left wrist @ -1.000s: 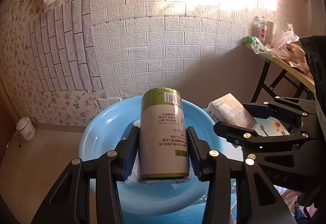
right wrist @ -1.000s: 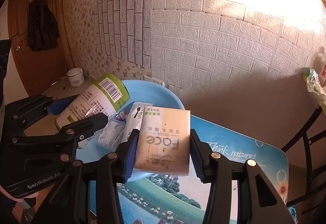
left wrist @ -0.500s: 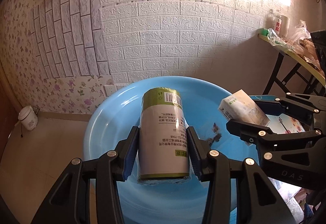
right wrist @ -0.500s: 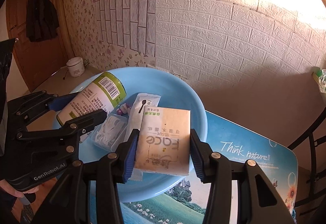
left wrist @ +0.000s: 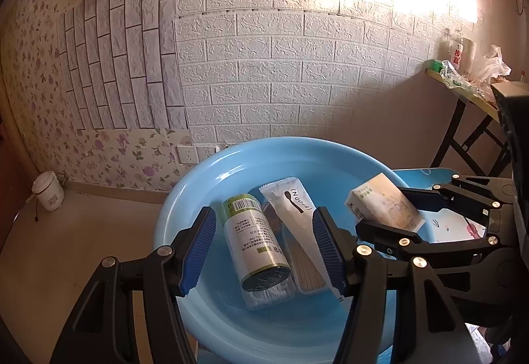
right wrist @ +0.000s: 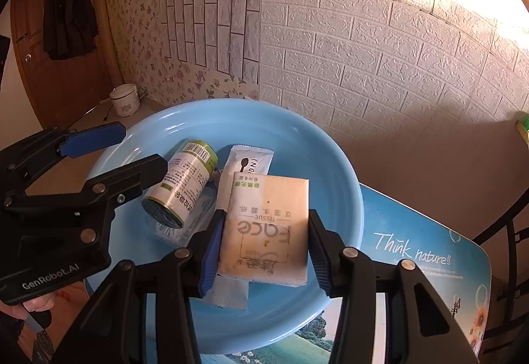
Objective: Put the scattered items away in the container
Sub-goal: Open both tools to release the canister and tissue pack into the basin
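Observation:
A light blue basin (left wrist: 231,165) (right wrist: 330,165) stands on a small table. A green-and-white cylinder can (left wrist: 254,241) (right wrist: 183,182) lies on its side in the basin, on a clear plastic box (right wrist: 165,233). Beside it lies a white packet with a spoon picture (left wrist: 296,225) (right wrist: 248,162). My left gripper (left wrist: 264,246) is open, its blue pads either side of the can and apart from it. My right gripper (right wrist: 264,245) is shut on a beige tissue pack (right wrist: 267,228) (left wrist: 383,205) and holds it over the basin's right part.
The table top (right wrist: 413,251) has a blue nature print and extends right of the basin. A white brick wall is close behind. A small white pot (left wrist: 48,190) stands on the floor at left. A folding table (left wrist: 469,92) with bags stands at far right.
My left gripper opened and let the can go; the can now lies in the basin. Both grippers moved further over the basin. The right gripper still holds the tissue pack.

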Demonstrator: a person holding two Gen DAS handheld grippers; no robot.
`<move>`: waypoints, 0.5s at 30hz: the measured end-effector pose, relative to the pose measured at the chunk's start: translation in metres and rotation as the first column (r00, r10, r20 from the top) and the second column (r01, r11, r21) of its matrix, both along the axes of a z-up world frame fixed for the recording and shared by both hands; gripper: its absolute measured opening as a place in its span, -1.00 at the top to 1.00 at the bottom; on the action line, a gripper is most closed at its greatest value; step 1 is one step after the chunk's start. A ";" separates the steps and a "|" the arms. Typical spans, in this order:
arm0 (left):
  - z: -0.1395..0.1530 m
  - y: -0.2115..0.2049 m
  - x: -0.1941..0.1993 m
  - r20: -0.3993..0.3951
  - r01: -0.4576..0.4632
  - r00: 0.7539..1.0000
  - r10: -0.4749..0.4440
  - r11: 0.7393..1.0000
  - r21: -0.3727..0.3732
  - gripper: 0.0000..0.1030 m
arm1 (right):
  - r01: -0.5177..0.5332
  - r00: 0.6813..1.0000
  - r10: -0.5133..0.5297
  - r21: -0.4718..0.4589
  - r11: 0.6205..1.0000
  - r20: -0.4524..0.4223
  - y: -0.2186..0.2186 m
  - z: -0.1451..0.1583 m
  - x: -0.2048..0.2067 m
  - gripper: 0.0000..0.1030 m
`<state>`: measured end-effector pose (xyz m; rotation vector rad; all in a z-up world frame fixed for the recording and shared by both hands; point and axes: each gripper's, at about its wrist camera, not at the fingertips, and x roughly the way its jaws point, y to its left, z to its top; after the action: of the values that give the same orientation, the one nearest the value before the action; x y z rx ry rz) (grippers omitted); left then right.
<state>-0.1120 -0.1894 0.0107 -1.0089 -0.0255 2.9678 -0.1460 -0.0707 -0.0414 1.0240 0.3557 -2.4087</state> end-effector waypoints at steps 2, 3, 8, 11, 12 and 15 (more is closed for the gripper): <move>0.000 -0.001 0.000 0.003 -0.002 1.000 0.002 1.000 0.002 -0.14 | -0.003 1.000 0.003 0.001 1.000 0.003 -0.001 -0.001 0.001 0.06; 0.000 -0.001 0.000 0.003 -0.003 1.000 0.003 1.000 0.003 -0.14 | -0.005 1.000 0.005 0.001 1.000 0.004 -0.001 -0.001 0.000 0.06; 0.000 -0.003 0.001 0.007 -0.010 1.000 0.010 1.000 0.004 -0.15 | 0.000 1.000 0.000 -0.009 1.000 0.003 0.000 -0.003 -0.007 0.06; 0.000 -0.005 0.003 0.006 -0.022 1.000 0.022 1.000 0.006 -0.26 | 0.010 1.000 -0.010 0.007 1.000 -0.009 -0.002 -0.004 -0.007 -0.32; 0.001 -0.006 0.004 0.004 -0.027 1.000 0.027 1.000 0.005 -0.38 | 0.013 1.000 -0.012 0.017 1.000 -0.023 -0.002 -0.004 -0.006 -0.67; 0.001 -0.007 0.004 -0.001 -0.042 0.999 0.042 0.999 0.003 -0.53 | 0.007 0.998 -0.006 0.012 1.000 -0.063 -0.001 -0.002 -0.002 -0.84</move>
<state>-0.1079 -0.1967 0.0112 -1.0198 -0.0520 3.0052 -0.1477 -0.0715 -0.0429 0.9580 0.3906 -2.4515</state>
